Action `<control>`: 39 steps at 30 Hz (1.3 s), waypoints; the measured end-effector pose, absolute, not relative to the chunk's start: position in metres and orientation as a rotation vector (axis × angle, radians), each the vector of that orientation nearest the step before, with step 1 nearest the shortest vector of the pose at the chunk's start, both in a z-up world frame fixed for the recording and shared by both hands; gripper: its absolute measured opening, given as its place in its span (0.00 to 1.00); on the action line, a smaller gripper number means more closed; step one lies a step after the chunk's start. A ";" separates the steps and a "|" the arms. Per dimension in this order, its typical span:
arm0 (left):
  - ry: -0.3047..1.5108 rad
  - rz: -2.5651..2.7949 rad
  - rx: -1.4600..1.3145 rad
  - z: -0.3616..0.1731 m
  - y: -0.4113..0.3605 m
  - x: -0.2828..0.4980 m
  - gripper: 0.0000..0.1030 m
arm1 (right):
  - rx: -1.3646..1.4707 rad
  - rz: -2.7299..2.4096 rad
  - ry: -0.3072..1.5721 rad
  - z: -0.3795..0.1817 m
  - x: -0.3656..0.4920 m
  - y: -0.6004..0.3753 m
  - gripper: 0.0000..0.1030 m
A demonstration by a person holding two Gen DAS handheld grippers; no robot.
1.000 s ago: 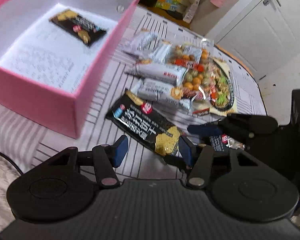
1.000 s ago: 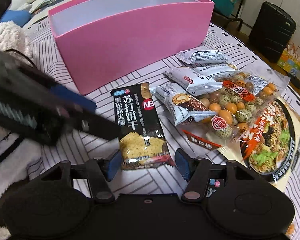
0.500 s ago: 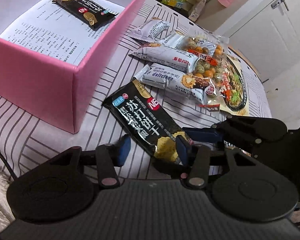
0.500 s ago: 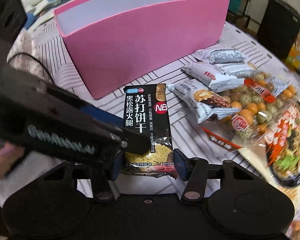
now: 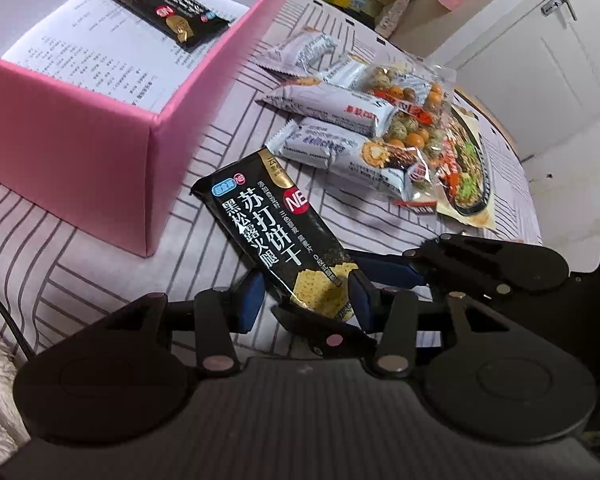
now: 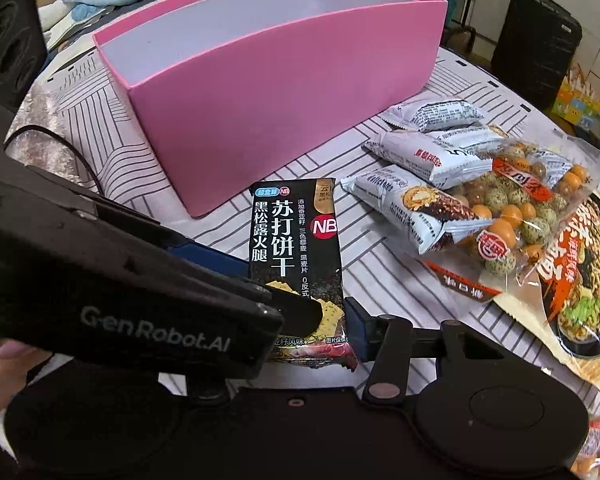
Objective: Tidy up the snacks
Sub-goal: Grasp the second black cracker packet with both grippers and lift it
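Left wrist view: the black cracker packet (image 5: pixel 276 236) lies flat on the striped tablecloth (image 5: pixel 112 272), just beside the corner of the pink box (image 5: pixel 112 184), which already holds a matching packet (image 5: pixel 168 12). The left gripper (image 5: pixel 306 300) is spread, its blue pads either side of the packet's near end but not pressing it. The right gripper (image 6: pixel 300 320) brackets the same end from the other side; its left pad is hidden behind the left tool, so I cannot tell how its jaws stand. Judgement: only one tool should take this packet. Close squarely across the sealed end, lift clear of the box wall, and keep the other tool out of the way. The grey bar packets (image 5: pixel 336 152) and the nut bag (image 5: pixel 412 108) lie beyond, untouched.
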State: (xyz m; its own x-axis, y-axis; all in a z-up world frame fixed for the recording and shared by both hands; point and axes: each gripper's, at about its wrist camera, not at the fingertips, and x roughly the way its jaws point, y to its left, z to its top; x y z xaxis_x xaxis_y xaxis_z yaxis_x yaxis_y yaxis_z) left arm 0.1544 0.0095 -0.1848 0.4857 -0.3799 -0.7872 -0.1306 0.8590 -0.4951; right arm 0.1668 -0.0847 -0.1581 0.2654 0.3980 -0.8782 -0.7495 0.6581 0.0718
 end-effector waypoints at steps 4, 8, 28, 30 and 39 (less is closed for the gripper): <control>1.113 -0.203 -0.562 -0.183 0.013 0.153 0.43 | -0.395 0.799 1.060 -0.151 0.162 -0.084 0.53; 1.144 -0.239 -0.569 -0.175 0.016 0.148 0.44 | -0.383 0.793 1.082 -0.141 0.155 -0.084 0.53; 1.213 -0.310 -0.456 -0.108 0.032 0.086 0.44 | -0.289 0.780 1.059 -0.083 0.079 -0.072 0.53; 1.201 -0.311 -0.443 -0.099 0.034 0.079 0.44 | -0.284 0.775 1.039 -0.075 0.074 -0.071 0.53; 1.103 -0.313 -0.412 -0.055 0.047 0.060 0.44 | -0.312 0.752 0.945 -0.036 0.063 -0.059 0.53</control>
State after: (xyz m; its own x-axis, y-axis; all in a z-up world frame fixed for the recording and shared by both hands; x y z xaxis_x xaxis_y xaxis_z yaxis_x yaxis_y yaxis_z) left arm 0.0597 0.0472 -0.0545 0.4197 -0.4416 -0.7930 0.0401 0.8818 -0.4699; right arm 0.0626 -0.0594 -0.0361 0.3602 0.4423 -0.8213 -0.7007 0.7095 0.0748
